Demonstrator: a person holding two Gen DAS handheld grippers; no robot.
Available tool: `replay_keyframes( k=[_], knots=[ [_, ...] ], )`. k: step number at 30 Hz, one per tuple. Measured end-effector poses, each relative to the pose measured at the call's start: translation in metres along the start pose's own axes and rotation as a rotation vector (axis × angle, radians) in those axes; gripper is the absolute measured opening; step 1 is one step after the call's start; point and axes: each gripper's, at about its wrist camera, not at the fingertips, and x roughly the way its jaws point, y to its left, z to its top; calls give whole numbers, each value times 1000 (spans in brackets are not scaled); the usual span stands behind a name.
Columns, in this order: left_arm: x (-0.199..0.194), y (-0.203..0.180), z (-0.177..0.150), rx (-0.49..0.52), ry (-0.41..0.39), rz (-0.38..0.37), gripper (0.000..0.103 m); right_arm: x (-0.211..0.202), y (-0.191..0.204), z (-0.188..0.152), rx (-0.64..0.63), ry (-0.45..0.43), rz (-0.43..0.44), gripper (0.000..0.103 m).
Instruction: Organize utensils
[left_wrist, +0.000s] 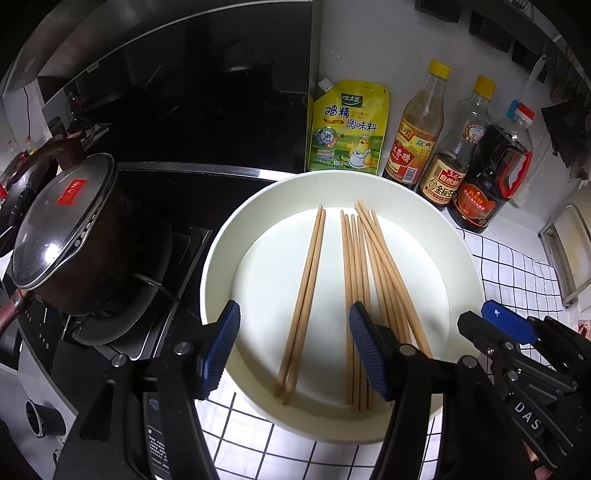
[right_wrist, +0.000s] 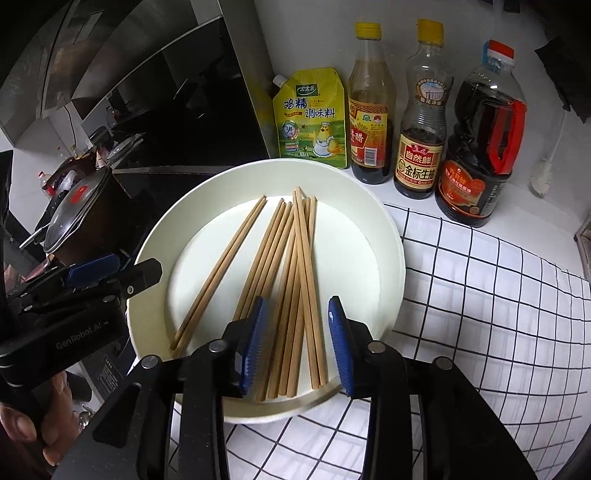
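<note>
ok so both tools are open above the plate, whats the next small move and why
Probably lower the right tool onto the main bunch of chopsticks and close on the near ends. Its jaws are open with that bunch below the gap, nothing gripped. The bunch lies fanned and crossing on the white plate, while one pair, under the open left tool, lies apart and neat, so it can wait.
</note>
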Motion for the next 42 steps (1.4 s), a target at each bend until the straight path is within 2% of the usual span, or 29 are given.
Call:
replay_keyframes(
  k=[9, 14, 18, 26, 42],
  knots=[
    [-14, 1, -10, -8, -13, 4, 65, -13, 1, -8, 4, -10, -8, 38],
    [-21, 0, -13, -8, -27, 4, 67, -20, 1, -12, 8, -20, -10, 44],
    [-27, 1, -15, -15, -37, 4, 74, -25, 1, -14, 9, -23, -16, 47],
    [-36, 1, -18, -24, -47, 11, 74, -33, -1, -17, 9, -23, -17, 50],
    [-52, 2, -23, -55, -62, 33, 94, -42, -2, -25, -6, -24, -16, 51]
  ],
)
